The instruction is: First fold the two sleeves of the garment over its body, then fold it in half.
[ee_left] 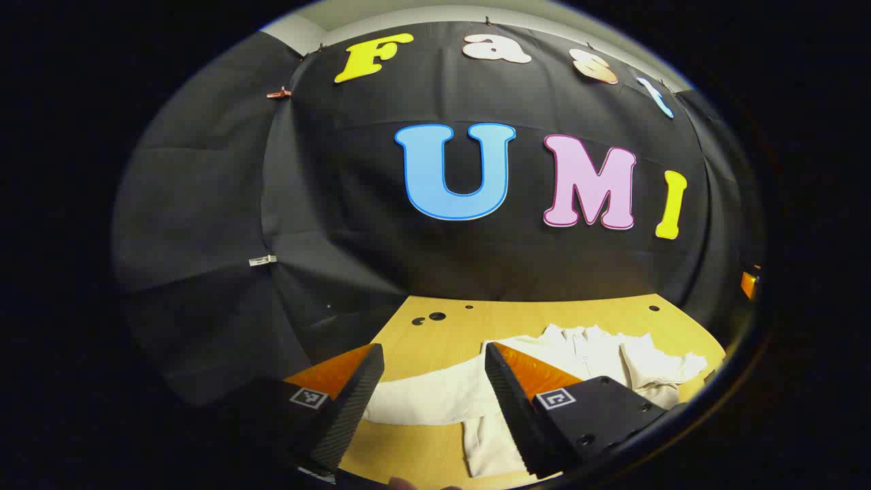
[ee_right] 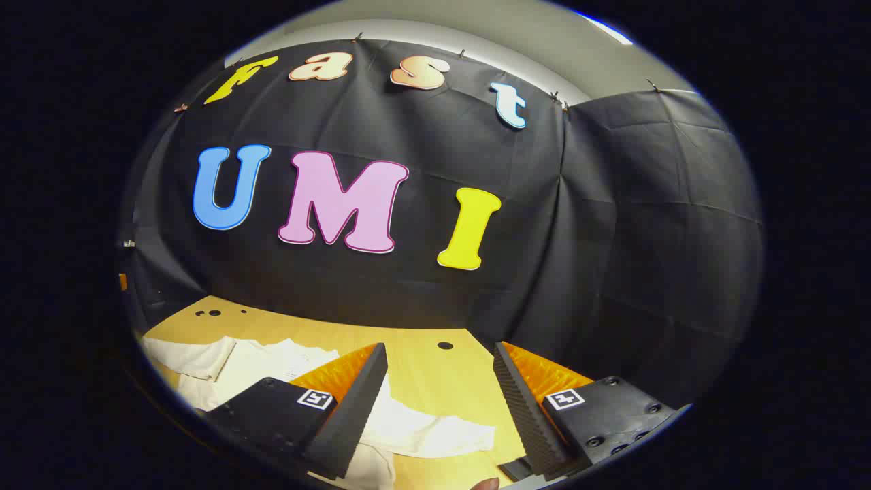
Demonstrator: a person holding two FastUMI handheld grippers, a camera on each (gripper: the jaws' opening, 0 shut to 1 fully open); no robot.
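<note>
left gripper view | left gripper point(ee_left: 434, 355) apart, above garment point(ee_left: 435, 398) | right gripper point(ee_right: 441, 355) apart

Garment point(ee_left: 578, 361) lies spread flat on the tabletop point(ee_left: 435, 333), collar end toward the far edge by the booth wall. In the left gripper view, one sleeve point(ee_left: 435, 398) stretches out sideways toward the tabletop's left edge, passing between the left tool's point(ee_left: 435, 408) fingers. In the right gripper view, the other sleeve point(ee_right: 435, 432) reaches rightward, its end lying between the right tool's point(ee_right: 442, 415) fingers, short of the tabletop's right edge.
</note>
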